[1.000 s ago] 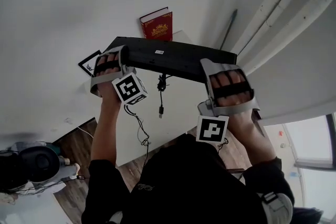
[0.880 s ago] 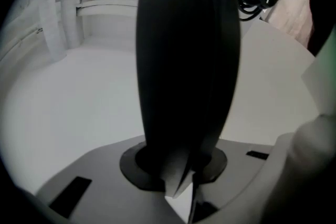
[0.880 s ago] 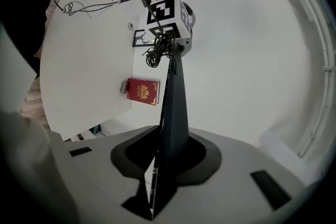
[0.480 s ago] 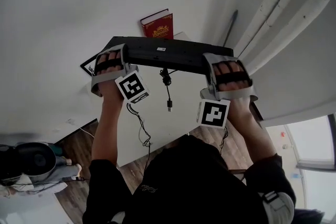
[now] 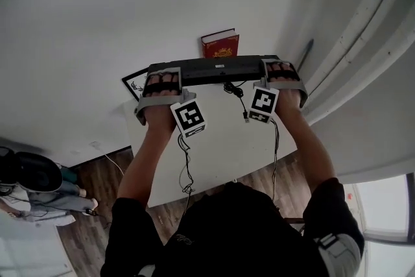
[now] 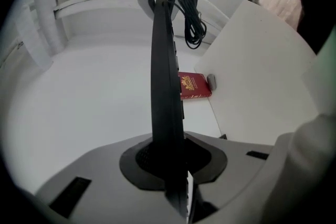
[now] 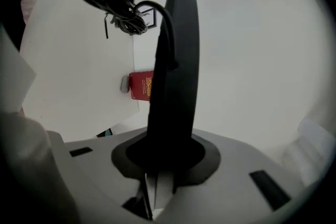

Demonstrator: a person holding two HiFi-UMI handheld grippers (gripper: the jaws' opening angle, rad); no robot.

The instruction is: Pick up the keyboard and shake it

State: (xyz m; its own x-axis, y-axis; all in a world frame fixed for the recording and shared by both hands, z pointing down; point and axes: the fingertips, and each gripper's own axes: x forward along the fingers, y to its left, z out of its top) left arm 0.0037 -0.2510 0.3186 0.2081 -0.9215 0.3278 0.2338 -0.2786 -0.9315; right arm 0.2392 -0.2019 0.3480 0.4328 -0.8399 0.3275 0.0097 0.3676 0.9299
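The black keyboard (image 5: 214, 68) is off the white counter (image 5: 220, 152), held in the air on the near side of the red book (image 5: 219, 45), which lies at the counter's far corner. The left claw (image 6: 168, 162) is clamped on the keyboard's end to the left of the book, with the thin board standing edge-on between its dark pads. The right claw (image 7: 165, 157) grips the other end, to the right of the book, in the same way. The keyboard's bundled cable (image 5: 237, 95) dangles from its middle, nearer than the book, above the counter. A small grey object (image 6: 211, 81) lies just beside the book.
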